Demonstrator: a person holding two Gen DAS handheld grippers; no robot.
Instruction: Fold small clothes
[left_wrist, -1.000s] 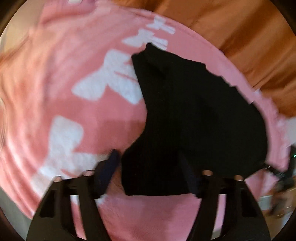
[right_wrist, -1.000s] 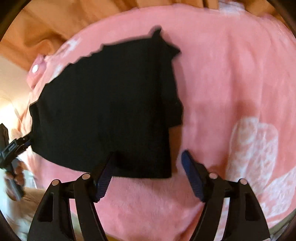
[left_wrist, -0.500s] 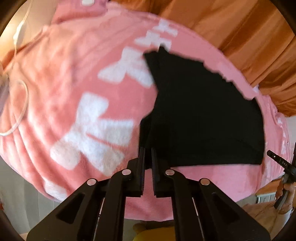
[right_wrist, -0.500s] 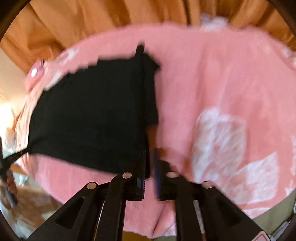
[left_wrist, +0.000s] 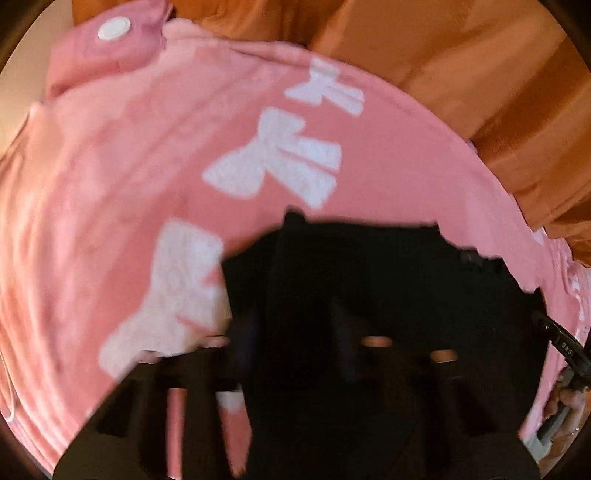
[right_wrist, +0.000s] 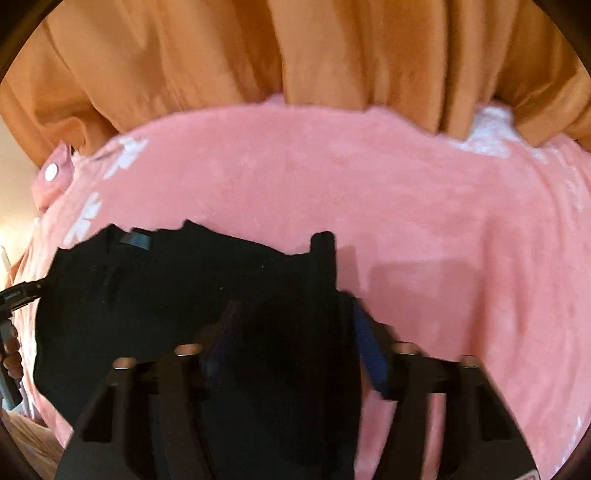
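A small black ribbed garment lies on a pink blanket with white bows; it also shows in the right wrist view. My left gripper is open, its fingers spread over the garment's near left part, which drapes between them. My right gripper is open too, with the garment's near right edge bunched between its blue-padded fingers. The garment's near hem is hidden under both grippers.
Orange curtains hang behind the blanket's far edge. A pink pillow with a white button sits at the far left corner. The other gripper shows at each view's side edge, the right one in the left wrist view.
Both grippers closed on the garment's near corners half a second ago, then carried the hem forward and opened. The garment now sits closer and lower in both views.
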